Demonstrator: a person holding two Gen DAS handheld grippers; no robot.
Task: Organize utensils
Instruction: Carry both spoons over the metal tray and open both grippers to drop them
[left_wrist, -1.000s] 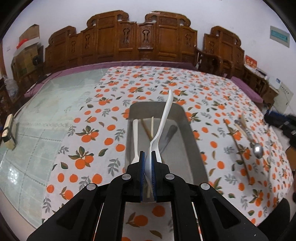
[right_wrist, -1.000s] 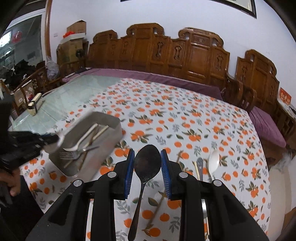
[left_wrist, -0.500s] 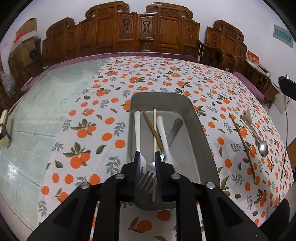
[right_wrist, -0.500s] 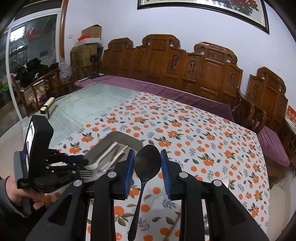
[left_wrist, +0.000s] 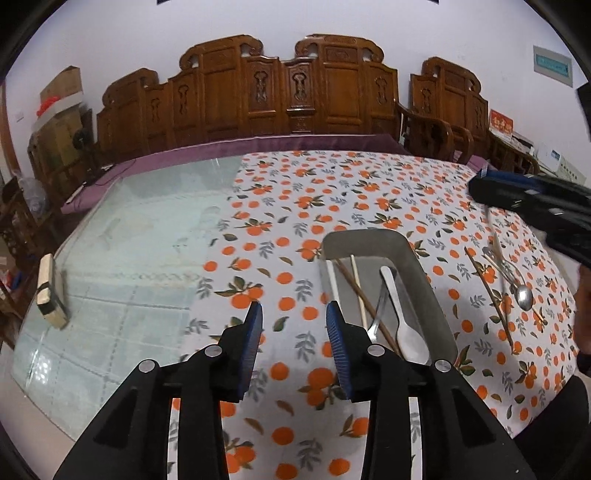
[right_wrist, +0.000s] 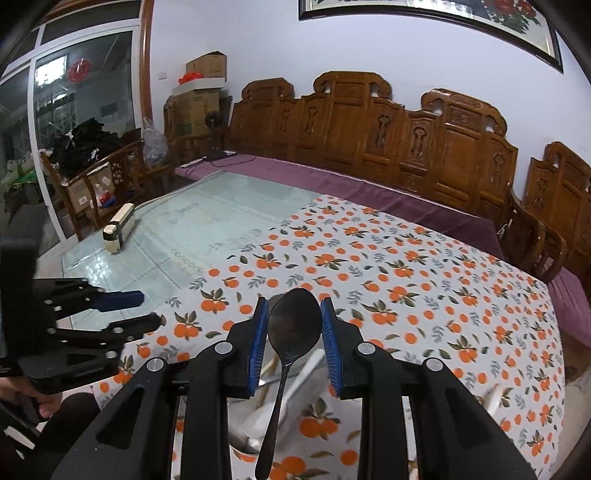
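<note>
Dark metal spoon (right_wrist: 294, 328) is clamped by its bowl in right tool (right_wrist: 294, 345) above grey metal tray (left_wrist: 430, 295) — a slip is risked; left tool (left_wrist: 294, 328) is opening, empty.

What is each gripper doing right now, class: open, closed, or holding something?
Left gripper: jaws opening, nothing between them.
Right gripper: closed on the dark spoon, bowl between the pads.

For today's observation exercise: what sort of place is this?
Probably a home living or dining room: carved wooden benches line the wall, and an orange-print tablecloth holds a metal tray of utensils.
</note>
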